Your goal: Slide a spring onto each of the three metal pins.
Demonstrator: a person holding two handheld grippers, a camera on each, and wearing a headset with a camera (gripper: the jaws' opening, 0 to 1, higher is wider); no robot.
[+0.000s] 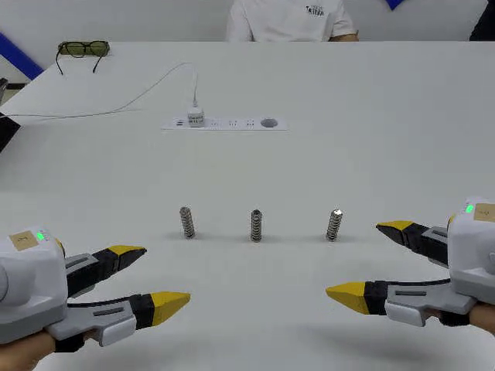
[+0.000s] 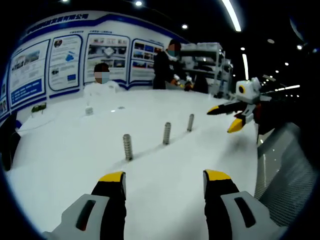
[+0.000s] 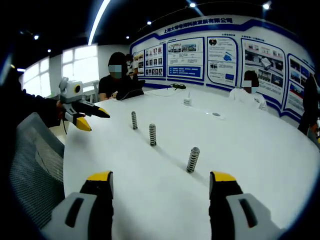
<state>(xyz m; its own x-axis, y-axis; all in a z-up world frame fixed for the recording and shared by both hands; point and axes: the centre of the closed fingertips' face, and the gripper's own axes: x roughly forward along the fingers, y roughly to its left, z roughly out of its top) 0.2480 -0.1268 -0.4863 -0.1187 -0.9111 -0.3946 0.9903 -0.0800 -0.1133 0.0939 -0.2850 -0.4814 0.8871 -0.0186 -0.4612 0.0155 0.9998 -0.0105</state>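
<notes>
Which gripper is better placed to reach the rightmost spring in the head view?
Right. The right gripper, open and empty, is nearest that spring; the left gripper sits past the other two springs.

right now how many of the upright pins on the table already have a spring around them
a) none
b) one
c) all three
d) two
c: in the head view the left pin, middle pin and right pin each stand wrapped in coils along their length.
</notes>
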